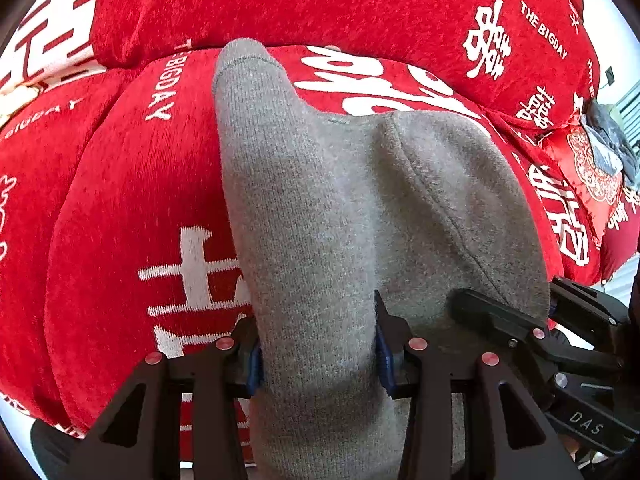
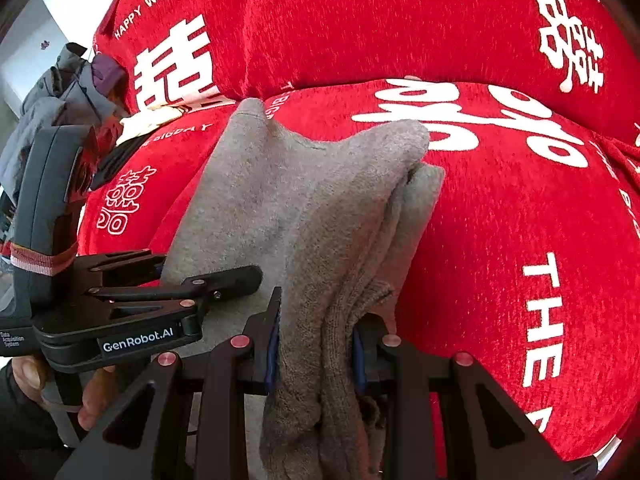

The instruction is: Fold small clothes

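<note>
A small grey knit garment (image 1: 320,200) lies on the red sofa seat (image 1: 132,208), partly folded over itself. My left gripper (image 1: 318,352) is shut on its near edge; the cloth bunches between the blue pads. My right gripper (image 2: 316,354) is shut on the garment's (image 2: 304,208) other near edge, with several layers pinched between its pads. The two grippers sit close side by side: the right one shows at the right edge of the left wrist view (image 1: 560,332), the left one at the left of the right wrist view (image 2: 132,300).
The red sofa cover has white Chinese characters and lettering, with a back cushion (image 2: 360,20) behind the seat. A grey and purple garment pile (image 2: 68,84) lies on the sofa's left end. A red embroidered cushion (image 1: 592,172) with dark cloth on it lies at the right end.
</note>
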{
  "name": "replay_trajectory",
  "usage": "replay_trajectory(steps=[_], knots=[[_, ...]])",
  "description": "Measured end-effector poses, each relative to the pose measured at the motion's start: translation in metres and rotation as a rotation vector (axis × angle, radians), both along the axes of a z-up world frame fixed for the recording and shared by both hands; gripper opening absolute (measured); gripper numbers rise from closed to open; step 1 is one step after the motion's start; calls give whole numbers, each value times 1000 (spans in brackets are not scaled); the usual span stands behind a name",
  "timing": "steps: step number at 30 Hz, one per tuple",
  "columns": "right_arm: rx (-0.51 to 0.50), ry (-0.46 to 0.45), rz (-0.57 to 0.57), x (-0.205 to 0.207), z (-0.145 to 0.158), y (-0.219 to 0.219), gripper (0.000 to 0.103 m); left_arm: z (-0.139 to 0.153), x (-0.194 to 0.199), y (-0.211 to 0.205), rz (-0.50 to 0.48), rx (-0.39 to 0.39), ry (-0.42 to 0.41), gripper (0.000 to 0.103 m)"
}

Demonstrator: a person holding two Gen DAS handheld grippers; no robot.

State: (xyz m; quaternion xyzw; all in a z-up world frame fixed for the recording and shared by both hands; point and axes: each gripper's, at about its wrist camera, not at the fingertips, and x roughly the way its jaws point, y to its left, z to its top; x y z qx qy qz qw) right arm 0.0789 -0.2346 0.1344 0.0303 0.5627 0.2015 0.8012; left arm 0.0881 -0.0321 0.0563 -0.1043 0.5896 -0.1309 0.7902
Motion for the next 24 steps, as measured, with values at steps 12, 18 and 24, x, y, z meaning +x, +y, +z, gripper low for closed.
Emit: replay_trajectory(steps=[12, 18, 24], knots=[[24, 21, -18, 2, -8, -8, 31, -6, 1, 5, 4, -23, 2, 47], [42, 53, -36, 3, -15, -16, 41, -16, 1, 20, 71, -11, 33, 83], [29, 86, -101, 6, -15, -38, 57, -12, -9, 53, 171, -100, 76, 83]])
